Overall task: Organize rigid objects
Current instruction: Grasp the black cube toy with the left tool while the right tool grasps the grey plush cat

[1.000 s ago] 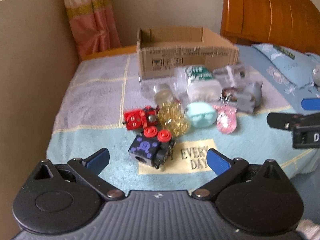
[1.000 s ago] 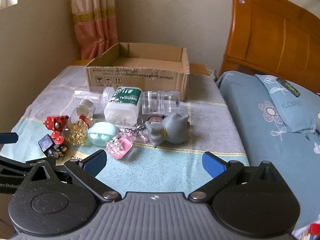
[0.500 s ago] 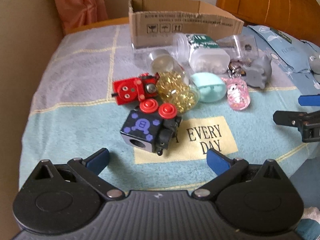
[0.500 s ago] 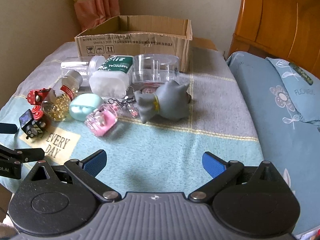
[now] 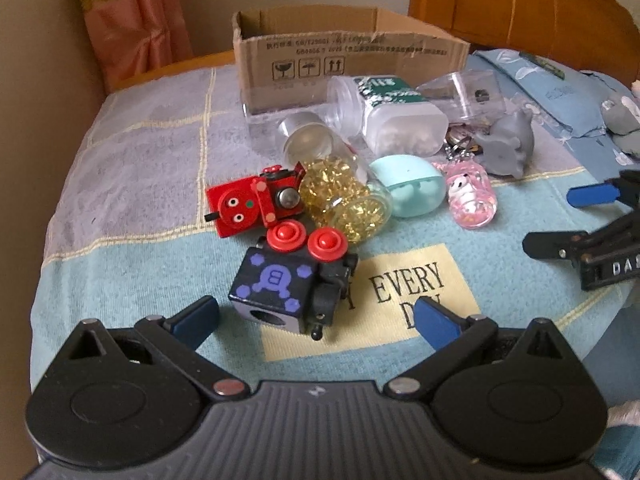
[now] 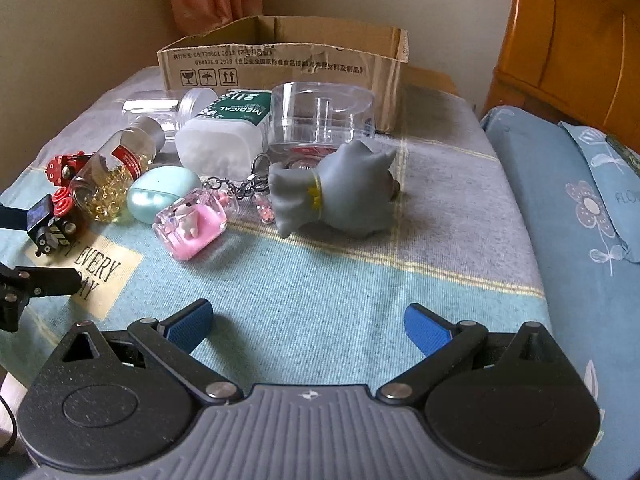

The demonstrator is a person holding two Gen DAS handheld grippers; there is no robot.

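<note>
The left hand-held gripper (image 5: 316,322) hangs released over the blanket (image 5: 140,128) on the bed, its blue fingers (image 5: 196,318) spread wide and holding nothing, with the black cube (image 5: 280,288) lying just ahead between them, apart from both pads. Two red knobs (image 5: 306,239) sit at the cube's far edge, and just behind lies the red toy (image 5: 252,206), touching the bottle (image 5: 336,188) of gold beads that lies on its side. Right of the bottle is the mint case (image 5: 410,190), then the pink charm (image 5: 472,196), then the grey cat (image 5: 508,146). Behind these a white jar (image 5: 400,120) with a green label lies on its side, next to a clear tub (image 5: 464,92), and the cardboard box (image 5: 340,60) stands open at the back of the blanket. The right hand-held gripper (image 6: 308,320) is also released and empty, fingers (image 6: 426,328) wide apart, hovering over a bare stretch of blanket with the cat (image 6: 336,196) and charm (image 6: 192,226) well ahead of it. From this side the cat lies on its side, a keychain (image 6: 240,188) running between it and the charm, the tub (image 6: 324,120) just behind it, and the box (image 6: 288,68) further back. A yellow patch (image 5: 400,292) printed "EVERY DAY" lies beside the cube
</note>
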